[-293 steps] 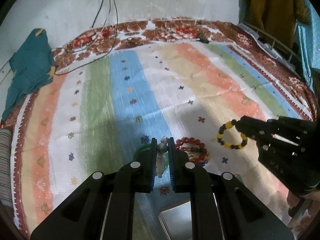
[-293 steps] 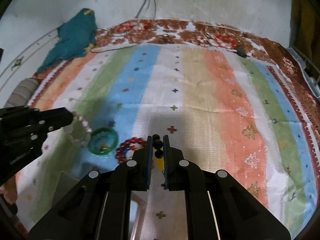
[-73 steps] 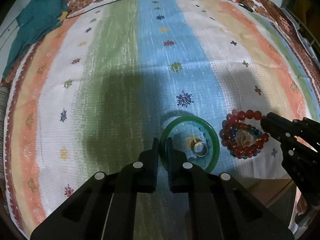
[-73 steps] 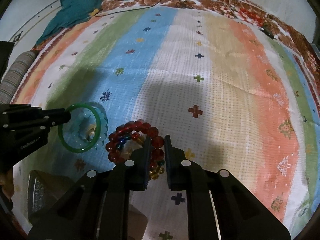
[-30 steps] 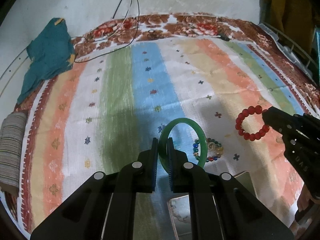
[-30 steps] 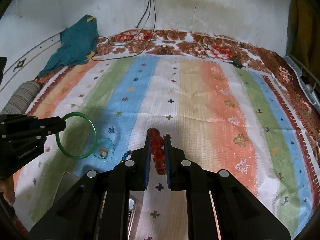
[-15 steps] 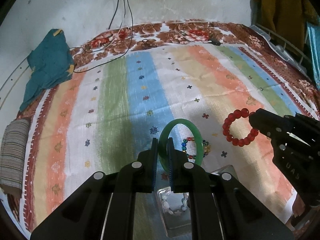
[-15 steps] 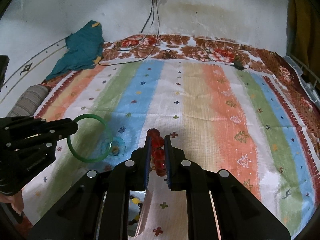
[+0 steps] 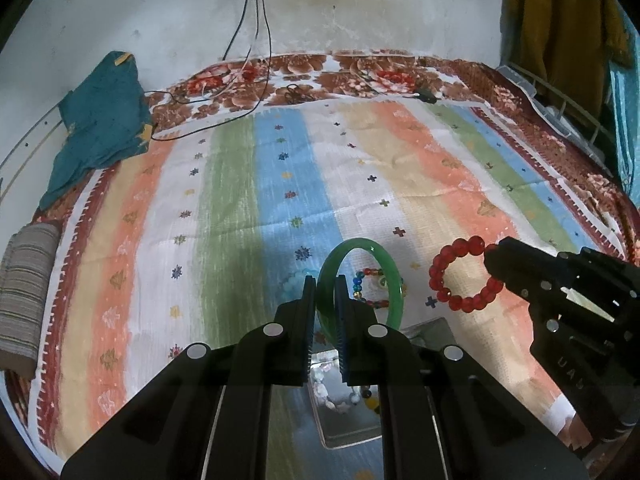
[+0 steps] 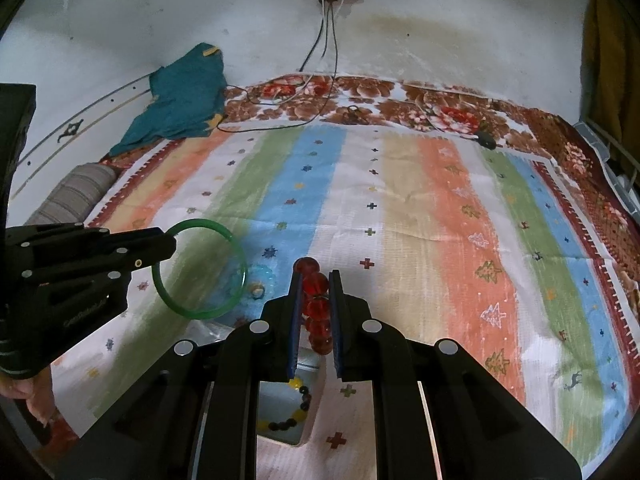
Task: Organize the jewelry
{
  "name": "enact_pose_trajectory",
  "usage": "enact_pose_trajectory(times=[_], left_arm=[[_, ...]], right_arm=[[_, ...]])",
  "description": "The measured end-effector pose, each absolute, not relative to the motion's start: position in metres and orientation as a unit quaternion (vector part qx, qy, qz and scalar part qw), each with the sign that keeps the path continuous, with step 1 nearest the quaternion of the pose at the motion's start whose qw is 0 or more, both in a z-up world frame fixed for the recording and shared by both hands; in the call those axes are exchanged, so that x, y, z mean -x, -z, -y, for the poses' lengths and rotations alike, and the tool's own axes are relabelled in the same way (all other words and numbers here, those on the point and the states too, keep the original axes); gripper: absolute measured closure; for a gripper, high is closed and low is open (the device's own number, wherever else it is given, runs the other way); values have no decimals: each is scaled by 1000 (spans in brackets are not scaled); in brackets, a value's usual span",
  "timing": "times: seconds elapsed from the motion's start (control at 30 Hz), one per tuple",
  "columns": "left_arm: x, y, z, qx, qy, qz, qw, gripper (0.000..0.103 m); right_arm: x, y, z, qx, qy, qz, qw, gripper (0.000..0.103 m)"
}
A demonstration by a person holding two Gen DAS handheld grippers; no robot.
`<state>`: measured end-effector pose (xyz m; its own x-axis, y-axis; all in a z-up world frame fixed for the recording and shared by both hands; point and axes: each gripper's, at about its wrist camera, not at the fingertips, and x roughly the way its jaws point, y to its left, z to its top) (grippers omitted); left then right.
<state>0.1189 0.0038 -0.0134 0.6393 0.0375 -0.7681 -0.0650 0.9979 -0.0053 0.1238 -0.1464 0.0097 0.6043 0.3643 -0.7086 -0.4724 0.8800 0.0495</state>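
Observation:
My left gripper (image 9: pixel 325 280) is shut on a green bangle (image 9: pixel 394 276) and holds it in the air; the bangle also shows in the right wrist view (image 10: pixel 224 304). My right gripper (image 10: pixel 315 274) is shut on a red bead bracelet (image 10: pixel 316 308), also lifted; the bracelet also shows in the left wrist view (image 9: pixel 452 276). Below both grippers a silver metal tray (image 9: pixel 436 330) holds a white bead bracelet (image 9: pixel 332 396) and a yellow-and-black bead bracelet (image 10: pixel 288 416). A multicoloured bead bracelet (image 9: pixel 362 284) and a small ring (image 10: pixel 257 291) lie on the striped cloth (image 9: pixel 280 184).
A teal garment (image 9: pixel 100 120) lies at the far left by the wall. Cables (image 9: pixel 224 92) run from a wall socket across the floral bedspread. A striped roll (image 9: pixel 24 288) sits at the left edge. A wire rack (image 9: pixel 560 100) stands at the right.
Both grippers picked their pieces off the cloth and raised them, and they now hang over the tray. The white and yellow-black bracelets held earlier now lie in the tray.

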Motion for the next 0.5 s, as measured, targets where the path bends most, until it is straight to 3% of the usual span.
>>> enact_pose_trajectory(times=[0.5], left_arm=[[-94,4,4,16,-25,-411,911,93]], right_arm=[[-101,-18,148,71,-250,-374,890,89]])
